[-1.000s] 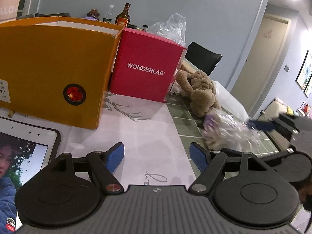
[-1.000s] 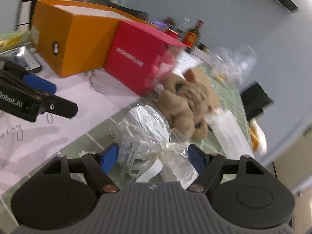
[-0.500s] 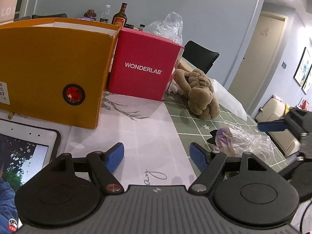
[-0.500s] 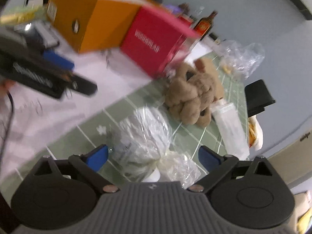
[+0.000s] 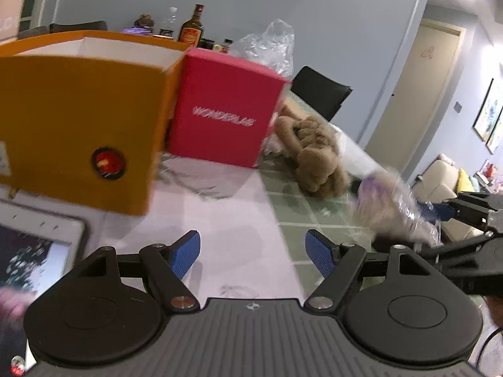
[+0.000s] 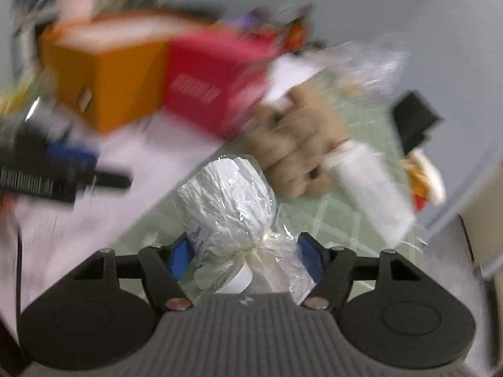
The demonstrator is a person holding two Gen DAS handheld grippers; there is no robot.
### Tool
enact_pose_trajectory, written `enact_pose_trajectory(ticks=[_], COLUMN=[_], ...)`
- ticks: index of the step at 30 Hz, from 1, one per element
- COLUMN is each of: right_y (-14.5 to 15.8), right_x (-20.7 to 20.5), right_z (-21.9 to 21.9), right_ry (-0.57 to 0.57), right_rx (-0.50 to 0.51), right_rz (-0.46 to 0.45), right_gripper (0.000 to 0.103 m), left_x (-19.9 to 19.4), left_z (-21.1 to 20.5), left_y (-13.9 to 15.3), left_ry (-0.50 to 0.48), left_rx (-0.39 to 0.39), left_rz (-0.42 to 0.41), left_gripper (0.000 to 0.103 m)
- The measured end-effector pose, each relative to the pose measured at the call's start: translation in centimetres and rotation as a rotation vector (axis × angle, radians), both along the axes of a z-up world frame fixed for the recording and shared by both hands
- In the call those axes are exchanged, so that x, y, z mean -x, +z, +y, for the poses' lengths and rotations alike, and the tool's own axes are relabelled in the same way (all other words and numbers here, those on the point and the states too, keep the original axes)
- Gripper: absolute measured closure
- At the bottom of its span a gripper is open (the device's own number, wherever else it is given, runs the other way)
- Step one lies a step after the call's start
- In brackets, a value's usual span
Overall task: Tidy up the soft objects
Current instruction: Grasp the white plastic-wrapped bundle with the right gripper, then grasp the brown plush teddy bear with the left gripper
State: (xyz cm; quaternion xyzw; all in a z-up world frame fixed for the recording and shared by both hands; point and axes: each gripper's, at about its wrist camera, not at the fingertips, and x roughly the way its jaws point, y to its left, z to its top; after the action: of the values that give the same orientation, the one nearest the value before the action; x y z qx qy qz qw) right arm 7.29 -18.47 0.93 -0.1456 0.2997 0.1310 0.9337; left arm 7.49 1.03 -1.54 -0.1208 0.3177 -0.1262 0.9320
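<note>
Cellophane-wrapped bundle (image 6: 231,210) sits between the blue pads of the right gripper (image 6: 243,253), clasped at its tied neck above the table (image 6: 330,216). Left gripper (image 5: 253,253) spread wide, holding nothing.

Home: sofa (image 5: 444,179), framed pictures (image 5: 485,116).

A tall cardboard box (image 5: 78,132) is showing plain orange, with a red-filled round hole low on its near face. To its right, a square box (image 5: 224,116) is glowing magenta-pink with white lettering. A shaggy plush toy (image 5: 314,154) is showing tan-brown. The surface (image 5: 301,207) is wearing pale green with a white grid at right and pale lilac at left. A crinkled clear-wrapped bundle (image 6: 229,201) is gleaming white with a cream tie. The left hand-held gripper (image 5: 253,253) is showing blue pads on black.
</note>
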Motion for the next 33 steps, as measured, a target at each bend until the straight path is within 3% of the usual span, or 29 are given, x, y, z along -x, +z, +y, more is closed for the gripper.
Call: enact_pose_trajectory(ticks=[4,7,9,15,20,33], right_y=[0.2,-1.0,-2.2,-4.2,-4.5,-4.4], right_x=[1.7,2.7,2.6,2.5,2.8,1.1], right_z=[-1.9,-4.7,-5.9,-5.6,-5.0,-6.6], right_ry=[-0.296,-0.492,-0.558,-0.539,-0.521,-0.618], right_rx=[-0.149,-0.378,-0.473,-0.433,-0.368,-0.387], right_rz=[-0.176,-0.195,-0.171,-0.124,-0.138,-0.109], right_gripper=[0.033,0.033,0.033,0.034,0.034,0.034], left_x=[-0.6,-0.9,-1.5,-4.0,-6.3,-10.6], left_z=[-1.7,-3.2,-4.0,-5.6,-7.6,-12.7], left_y=[1.6,2.8,3.3,4.2,4.3,1.7], left_ry=[-0.026,-0.037,-0.035,-0.053,-0.058,-0.014], left_rx=[-0.036,-0.103,-0.116,-0.072,-0.116,-0.258], left_rz=[-0.037,-0.104,-0.115,-0.099,-0.081,0.027], left_gripper=[0.014,0.013,0.013,0.013,0.013,0.013])
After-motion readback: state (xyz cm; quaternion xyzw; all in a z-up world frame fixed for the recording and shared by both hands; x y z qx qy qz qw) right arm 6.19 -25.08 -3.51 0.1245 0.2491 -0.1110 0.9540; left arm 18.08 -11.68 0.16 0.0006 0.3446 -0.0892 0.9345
